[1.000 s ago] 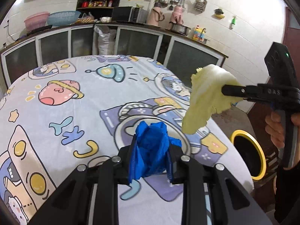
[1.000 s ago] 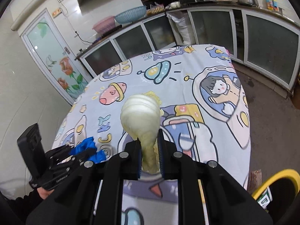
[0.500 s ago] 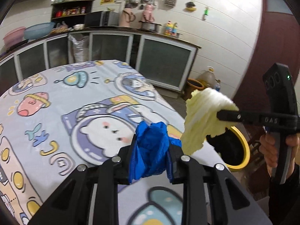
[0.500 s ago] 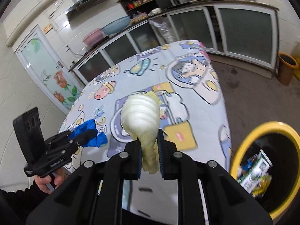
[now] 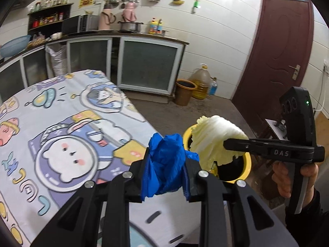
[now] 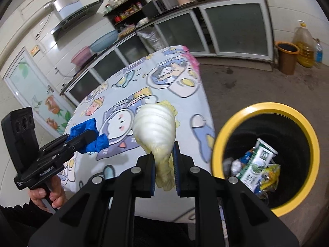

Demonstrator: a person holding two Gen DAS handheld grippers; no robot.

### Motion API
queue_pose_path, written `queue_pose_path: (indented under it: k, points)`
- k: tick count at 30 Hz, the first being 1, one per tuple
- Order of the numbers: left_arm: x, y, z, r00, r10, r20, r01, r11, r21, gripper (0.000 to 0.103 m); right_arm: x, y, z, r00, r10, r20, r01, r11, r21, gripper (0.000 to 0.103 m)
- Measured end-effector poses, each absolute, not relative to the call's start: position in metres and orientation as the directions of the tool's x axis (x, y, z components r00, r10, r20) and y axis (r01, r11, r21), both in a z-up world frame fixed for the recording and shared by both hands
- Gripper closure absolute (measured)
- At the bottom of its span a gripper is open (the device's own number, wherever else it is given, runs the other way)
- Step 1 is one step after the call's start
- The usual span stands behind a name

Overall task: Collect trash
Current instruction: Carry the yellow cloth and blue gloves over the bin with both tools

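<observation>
A crumpled blue glove (image 5: 166, 164) is clamped between the closed fingers of the left gripper (image 5: 166, 177), at the lower centre of the left wrist view. In the right wrist view a pale cabbage leaf (image 6: 156, 129) is pinched by its stalk in the closed right gripper (image 6: 163, 168), lower centre of the frame. Both pieces are held in the air, off the table (image 5: 61, 135), whose cartoon cloth fills the left half of each view.

The yellow-rimmed bin (image 6: 265, 154) is seen on the floor at the right of the right wrist view, just beside the table edge, with packaging already lying inside it. In the left wrist view its rim (image 5: 246, 164) is partly hidden behind the cabbage leaf.

The step in hand is judged to be the carry to the bin. It would be done well if each piece were brought squarely above the dark opening before either grip is let go. The leaf hangs limp below the fingers, so its loose end should be well within the rim. The 2 grippers are near each other, so the 2 pieces are best dropped 1 after the other.
</observation>
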State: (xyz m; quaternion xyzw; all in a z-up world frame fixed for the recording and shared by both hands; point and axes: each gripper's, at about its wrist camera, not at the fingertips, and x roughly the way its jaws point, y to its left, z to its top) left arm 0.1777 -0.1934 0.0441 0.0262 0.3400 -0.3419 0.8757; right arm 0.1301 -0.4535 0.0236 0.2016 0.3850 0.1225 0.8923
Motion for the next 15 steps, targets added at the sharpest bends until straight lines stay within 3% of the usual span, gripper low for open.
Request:
queue_pose_path:
  k: [15]
  points:
    - [0.171,-0.288,0.039,0.447,-0.632,-0.634,0.74,0.659,-0.135,0.079,0.095,-0.546,-0.002,0.732,0.206,-0.649,0.166,0.87,0.464,0.088]
